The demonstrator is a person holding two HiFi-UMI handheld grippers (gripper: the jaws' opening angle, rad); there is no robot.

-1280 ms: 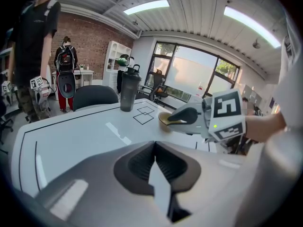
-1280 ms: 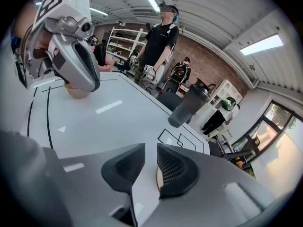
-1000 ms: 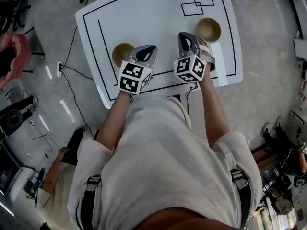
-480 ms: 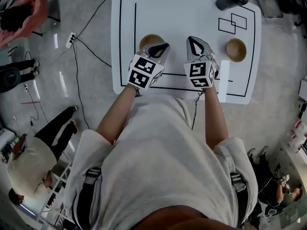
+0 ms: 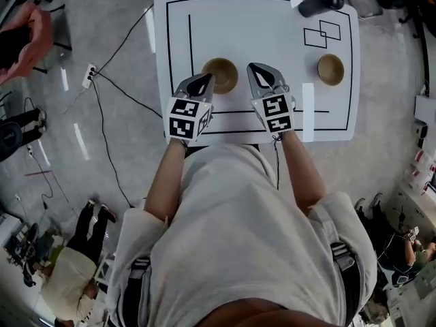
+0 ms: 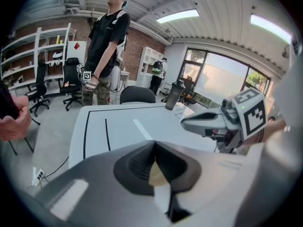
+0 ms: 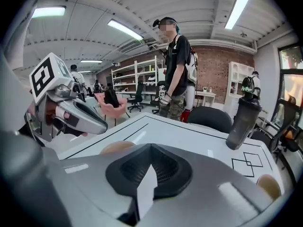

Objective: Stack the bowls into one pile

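A white table [image 5: 259,26] marked with black lines stands on a grey, glossy floor [image 5: 102,155]. On the floor to its left lie a power strip [image 5: 87,78] and black cables. On the far side runs a red brick wall [image 7: 222,56] with white shelving [image 7: 137,77] in front of it. Black office chairs [image 6: 73,74] stand far left, and a pink chair [image 7: 116,109] sits beyond the table's left edge. A large window [image 6: 222,79] brightens the far right. Long strip lights [image 7: 238,6] glow on the pale ribbed ceiling [image 6: 222,32].

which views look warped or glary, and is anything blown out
Head view: strong fisheye, table edges bow, floor shows streaky reflections. Left gripper view: window washed out, dark rounded corners. Right gripper view: ceiling lights flare, corners dark.
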